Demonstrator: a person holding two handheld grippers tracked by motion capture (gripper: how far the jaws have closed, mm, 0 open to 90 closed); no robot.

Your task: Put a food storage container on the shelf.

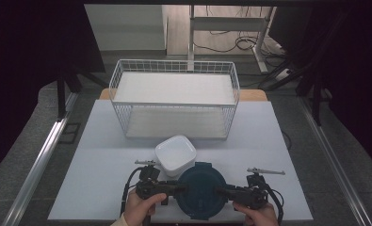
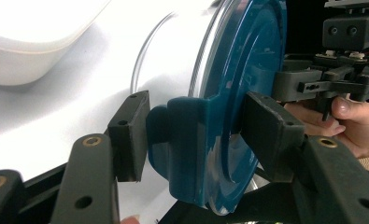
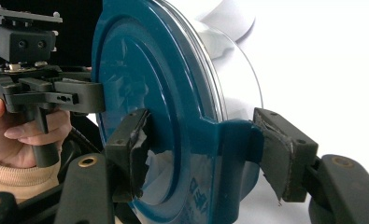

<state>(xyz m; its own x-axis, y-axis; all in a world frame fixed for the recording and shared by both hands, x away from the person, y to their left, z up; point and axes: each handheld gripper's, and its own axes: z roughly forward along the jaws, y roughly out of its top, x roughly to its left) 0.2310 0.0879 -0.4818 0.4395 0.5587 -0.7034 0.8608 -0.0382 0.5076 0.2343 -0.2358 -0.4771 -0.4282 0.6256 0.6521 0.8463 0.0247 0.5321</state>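
Gripping from both sides: a round clear container with a dark blue lid (image 1: 201,189), at the near edge of the white table (image 1: 94,155), middle of the person's side.

Left gripper (image 1: 176,188): held in the left hand (image 1: 141,207), pointing right at the lid's left edge. In the left gripper view its jaws pinch a blue clip tab (image 2: 182,144) on the lid rim; one pad lies against the tab's outer face, the other presses the lid's top face. Pinching the lid.

Right gripper (image 1: 221,190): held in the right hand (image 1: 255,214), pointing left at the lid's right edge. In the right gripper view one pad sits on the lid's top face, the other on the blue tab (image 3: 238,140) at the rim. Pad covering frayed. Pinching the lid.

Container: clear wall (image 3: 233,70) visible beneath the lid in both gripper views. Whether its base touches the table, cannot tell.

White box (image 1: 175,154): square, rounded corners, on the table just behind the lid, touching or nearly so.

Wire basket (image 1: 174,101): white, rectangular, at the far side of the table, well apart from the lid, beyond the white box.

Cables trail from each gripper toward the person
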